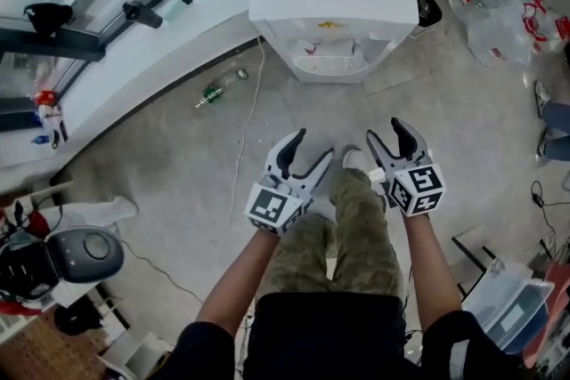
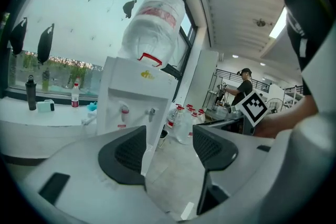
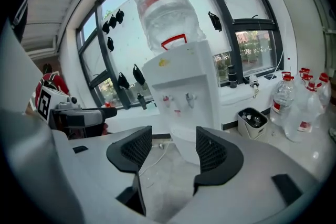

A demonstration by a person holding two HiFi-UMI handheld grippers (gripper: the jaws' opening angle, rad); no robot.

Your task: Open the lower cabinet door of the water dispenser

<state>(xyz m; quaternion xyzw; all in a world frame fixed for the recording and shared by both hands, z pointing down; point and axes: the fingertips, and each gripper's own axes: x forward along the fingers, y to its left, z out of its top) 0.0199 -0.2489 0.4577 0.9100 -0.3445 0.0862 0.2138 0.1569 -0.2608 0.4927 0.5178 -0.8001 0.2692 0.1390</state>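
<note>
A white water dispenser with a clear bottle on top stands by the window wall, a stretch of floor ahead of me. From the head view I see only its top and tap panel; its lower cabinet door is out of sight there. My left gripper and right gripper hang side by side over my legs, both open and holding nothing. In the left gripper view the dispenser stands behind the left pad. In the right gripper view its lower front shows between the open pads.
Several large water bottles cluster right of the dispenser, with a small bin between. A green bottle and a white cable lie on the floor to the left. A plastic box sits at my right.
</note>
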